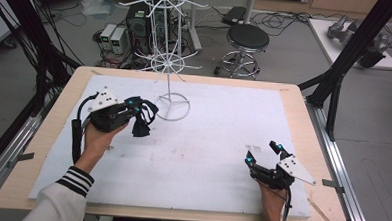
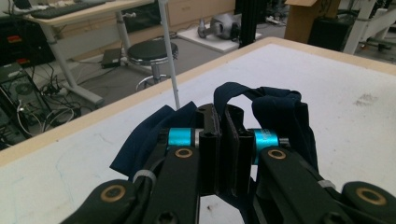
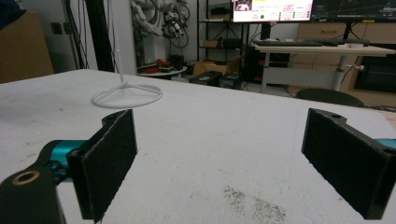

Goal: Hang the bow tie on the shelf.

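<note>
My left tongs (image 1: 134,108) grip the dark cloth strap (image 1: 142,120), lifted. Right tongs (image 1: 263,152) rest released. Next I'd hook it on the white rack (image 1: 167,64) at one o'clock.

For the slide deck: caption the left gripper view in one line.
Left gripper clamped on a dark blue cloth band above the white table, the white rack's pole behind.

I'm working in a lab: computer towers (image 1: 118,37) and tangled cables (image 1: 283,18) cover the floor, a monitor (image 3: 272,10) glows behind desks, and a stool (image 1: 247,40) stands near my counter (image 1: 304,102).
</note>
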A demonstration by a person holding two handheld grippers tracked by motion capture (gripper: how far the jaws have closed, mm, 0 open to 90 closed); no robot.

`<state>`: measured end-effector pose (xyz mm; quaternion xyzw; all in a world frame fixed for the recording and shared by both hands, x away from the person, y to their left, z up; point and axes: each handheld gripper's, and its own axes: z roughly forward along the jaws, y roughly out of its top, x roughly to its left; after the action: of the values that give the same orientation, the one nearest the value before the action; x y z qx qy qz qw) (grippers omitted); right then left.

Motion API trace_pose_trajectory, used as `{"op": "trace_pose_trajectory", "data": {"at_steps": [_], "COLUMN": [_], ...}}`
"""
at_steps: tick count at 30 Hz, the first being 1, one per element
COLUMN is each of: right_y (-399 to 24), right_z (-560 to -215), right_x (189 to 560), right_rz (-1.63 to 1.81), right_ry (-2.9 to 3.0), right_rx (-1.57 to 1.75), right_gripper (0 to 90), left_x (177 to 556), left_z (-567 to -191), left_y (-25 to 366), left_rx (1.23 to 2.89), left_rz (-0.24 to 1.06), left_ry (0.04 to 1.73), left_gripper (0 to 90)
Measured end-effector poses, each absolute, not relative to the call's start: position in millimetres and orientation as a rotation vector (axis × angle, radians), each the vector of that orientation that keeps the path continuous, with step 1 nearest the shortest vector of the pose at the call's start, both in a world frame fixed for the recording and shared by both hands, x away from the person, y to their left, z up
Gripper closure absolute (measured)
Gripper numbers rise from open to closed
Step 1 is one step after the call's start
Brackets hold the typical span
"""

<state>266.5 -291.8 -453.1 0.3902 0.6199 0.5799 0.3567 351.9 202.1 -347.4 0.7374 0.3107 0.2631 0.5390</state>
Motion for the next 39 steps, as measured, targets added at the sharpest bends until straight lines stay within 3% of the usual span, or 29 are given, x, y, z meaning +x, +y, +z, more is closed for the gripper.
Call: {"op": "trace_pose_trajectory", "data": {"at_steps": [39], "right_y": [-291.9], "right_z": [-453.1], "right_x": [266.5], "right_rz": [1.500], "right_ry": [1.601], "right_rx": [1.006], "right_gripper": [9.4], "left_x": [358.3], "left_z": [-295.3], "left_y": [184.5], "left_rx": [1.639], "left_rz": [0.744], "left_ry": [0.693], "left_gripper": [85.0]}}
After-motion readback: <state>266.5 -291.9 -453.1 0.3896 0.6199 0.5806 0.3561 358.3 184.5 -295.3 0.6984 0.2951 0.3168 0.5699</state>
